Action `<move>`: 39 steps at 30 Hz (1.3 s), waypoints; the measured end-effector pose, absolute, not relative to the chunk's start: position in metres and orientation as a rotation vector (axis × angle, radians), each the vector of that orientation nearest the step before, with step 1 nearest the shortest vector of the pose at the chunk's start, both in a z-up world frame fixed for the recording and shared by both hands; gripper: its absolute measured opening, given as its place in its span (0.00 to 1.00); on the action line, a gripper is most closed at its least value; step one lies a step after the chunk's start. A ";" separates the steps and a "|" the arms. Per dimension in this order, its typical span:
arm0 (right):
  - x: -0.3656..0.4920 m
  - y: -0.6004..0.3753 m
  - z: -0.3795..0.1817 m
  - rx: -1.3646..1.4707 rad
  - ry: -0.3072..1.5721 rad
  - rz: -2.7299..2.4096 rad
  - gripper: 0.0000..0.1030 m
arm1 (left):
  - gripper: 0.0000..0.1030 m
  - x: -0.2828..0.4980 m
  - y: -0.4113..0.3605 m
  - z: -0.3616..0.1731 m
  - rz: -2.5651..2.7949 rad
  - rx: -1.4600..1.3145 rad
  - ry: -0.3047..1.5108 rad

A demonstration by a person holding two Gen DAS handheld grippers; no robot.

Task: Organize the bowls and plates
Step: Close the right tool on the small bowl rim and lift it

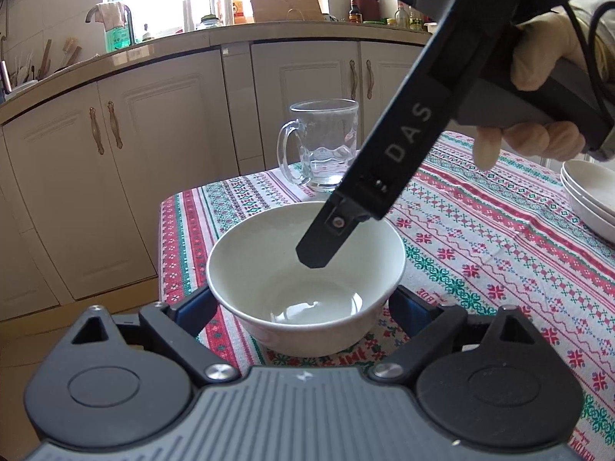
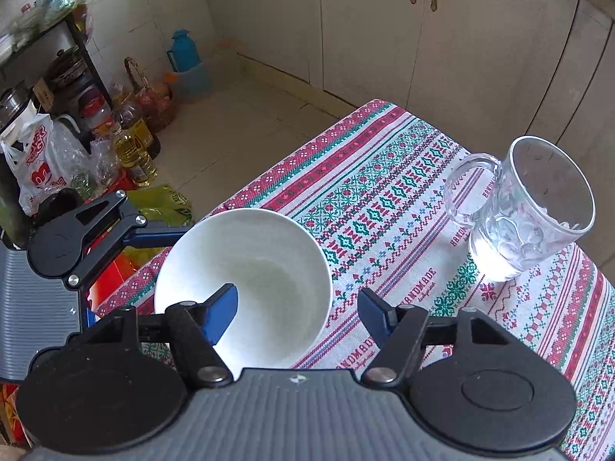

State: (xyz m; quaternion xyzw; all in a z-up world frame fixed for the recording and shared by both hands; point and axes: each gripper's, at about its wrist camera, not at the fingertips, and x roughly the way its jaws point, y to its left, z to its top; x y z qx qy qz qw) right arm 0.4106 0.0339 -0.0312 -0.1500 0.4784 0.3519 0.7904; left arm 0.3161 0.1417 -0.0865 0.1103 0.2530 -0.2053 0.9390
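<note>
bowl (image 1: pixel 305 276): white, upright on the table (image 1: pixel 480 238), near its corner edge
left claw (image 1: pixel 300 303): wide open, straddling bowl's base, holding nothing
right claw (image 2: pixel 296 315): open, empty; one finger inside the bowl, the other outside the rim
plates (image 1: pixel 588 192): stacked well off to the right
nearer: both at bowl; right straddles the rim

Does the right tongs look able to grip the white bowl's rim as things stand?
Probably yes: the right tongs are open, one finger inside the white bowl, the other outside; nothing blocks the wall.
</note>
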 end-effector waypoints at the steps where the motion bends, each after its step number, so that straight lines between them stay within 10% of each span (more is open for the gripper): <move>1: 0.412 0.034 -0.032 -0.319 1.029 0.761 0.69 | 0.92 0.316 0.142 -0.086 -0.420 0.229 0.514; 39: 0.350 0.012 0.007 -0.309 0.964 0.817 0.55 | 0.91 0.265 0.123 -0.033 -0.467 0.248 0.569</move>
